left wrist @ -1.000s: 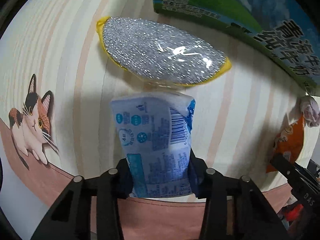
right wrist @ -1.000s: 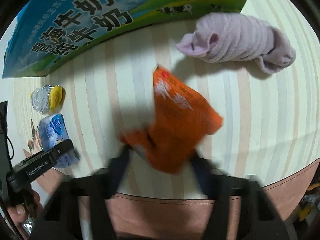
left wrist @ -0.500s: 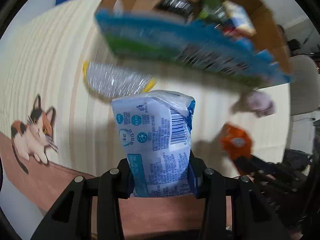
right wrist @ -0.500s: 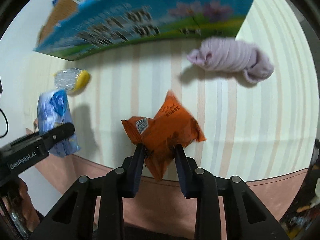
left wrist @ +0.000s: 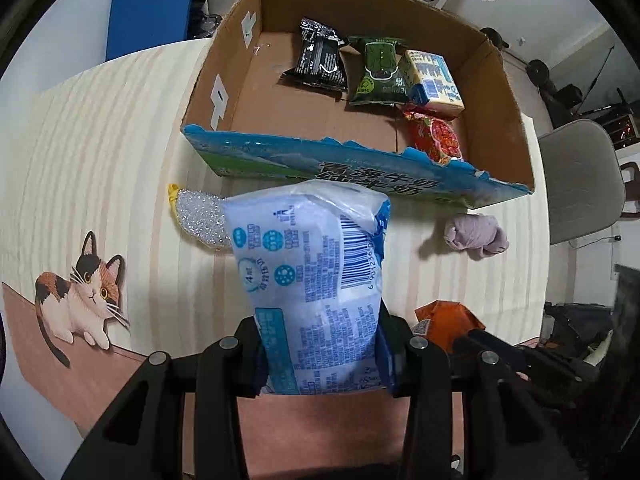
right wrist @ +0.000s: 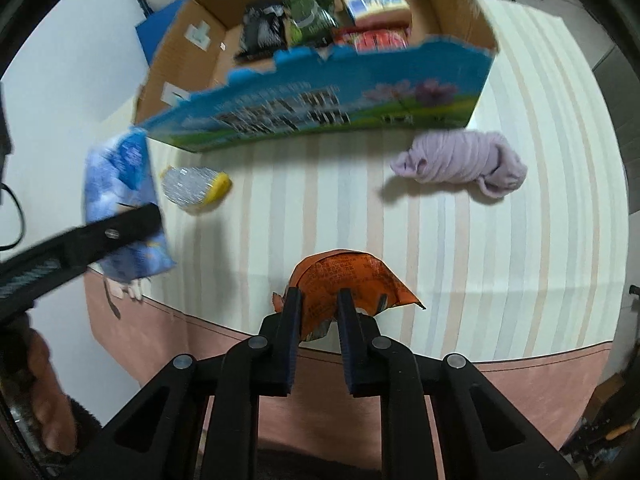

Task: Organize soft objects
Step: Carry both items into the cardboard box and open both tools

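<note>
Left wrist view: left tongs clamped on a blue-and-white plastic tissue pack, held above the striped tabletop, near the open cardboard box. Right wrist view: right tongs clamped on an orange foil snack packet; a lilac rolled sock lies far right; a silver-and-yellow scouring sponge lies far left.

I count four packets in the open cardboard box, two packets gripped, one silver-and-yellow scouring sponge, one rolled lilac sock.

a grey chair stands beside the striped tablecloth, white wall behind
</note>
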The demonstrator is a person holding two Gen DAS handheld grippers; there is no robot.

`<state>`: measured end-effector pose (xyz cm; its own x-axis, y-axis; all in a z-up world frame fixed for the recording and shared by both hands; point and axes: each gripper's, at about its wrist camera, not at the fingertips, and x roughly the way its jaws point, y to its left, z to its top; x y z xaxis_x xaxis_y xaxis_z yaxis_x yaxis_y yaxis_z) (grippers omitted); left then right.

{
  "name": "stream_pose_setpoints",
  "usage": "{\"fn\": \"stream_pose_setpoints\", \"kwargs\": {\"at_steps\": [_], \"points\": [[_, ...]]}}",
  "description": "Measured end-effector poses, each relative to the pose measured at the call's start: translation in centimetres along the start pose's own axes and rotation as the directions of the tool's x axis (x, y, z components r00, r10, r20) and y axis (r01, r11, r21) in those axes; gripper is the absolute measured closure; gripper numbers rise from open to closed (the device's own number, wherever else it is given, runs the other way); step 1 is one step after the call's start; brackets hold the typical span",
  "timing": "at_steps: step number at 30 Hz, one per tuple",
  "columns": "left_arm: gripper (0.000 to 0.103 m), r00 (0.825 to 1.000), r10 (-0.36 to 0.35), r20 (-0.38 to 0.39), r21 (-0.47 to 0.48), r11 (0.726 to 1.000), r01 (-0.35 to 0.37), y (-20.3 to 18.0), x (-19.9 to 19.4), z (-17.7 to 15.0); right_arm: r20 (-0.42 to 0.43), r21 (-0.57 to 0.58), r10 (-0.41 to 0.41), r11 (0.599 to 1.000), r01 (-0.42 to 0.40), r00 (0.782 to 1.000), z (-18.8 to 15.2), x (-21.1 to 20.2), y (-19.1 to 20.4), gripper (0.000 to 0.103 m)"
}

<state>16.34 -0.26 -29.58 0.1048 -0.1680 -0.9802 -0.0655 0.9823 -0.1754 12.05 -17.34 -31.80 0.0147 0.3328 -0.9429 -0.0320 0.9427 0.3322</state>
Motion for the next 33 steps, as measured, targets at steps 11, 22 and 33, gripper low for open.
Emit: {"fn": "stream_pose_setpoints", "kwargs": {"at_steps": [11, 22, 33], "points": [[0.064, 0.994, -0.022, 0.11, 0.052, 0.998, 0.017, -0.9, -7.3, 5.2, 0.176, -0.12, 0.086, 0.991, -0.065, 0.981, 4.3, -11.9, 4.3, 0.086], [0.064, 0.998, 0.016, 0.061, 0.06, 0.998, -0.019, 0.3, -4.2, 15.2, 0.242, -0.152, -0.008, 0.987, 0.046, 0.97, 14.5, -11.0, 6.7, 0.086], [0.06, 0.991, 0.002, -0.131, 0.06, 0.998, 0.006, 0.9, 4.8, 18.5, 0.095, -0.06, -0.077, 0.995, 0.082, 0.992, 19.8, -1.0, 3.8, 0.085]]}}
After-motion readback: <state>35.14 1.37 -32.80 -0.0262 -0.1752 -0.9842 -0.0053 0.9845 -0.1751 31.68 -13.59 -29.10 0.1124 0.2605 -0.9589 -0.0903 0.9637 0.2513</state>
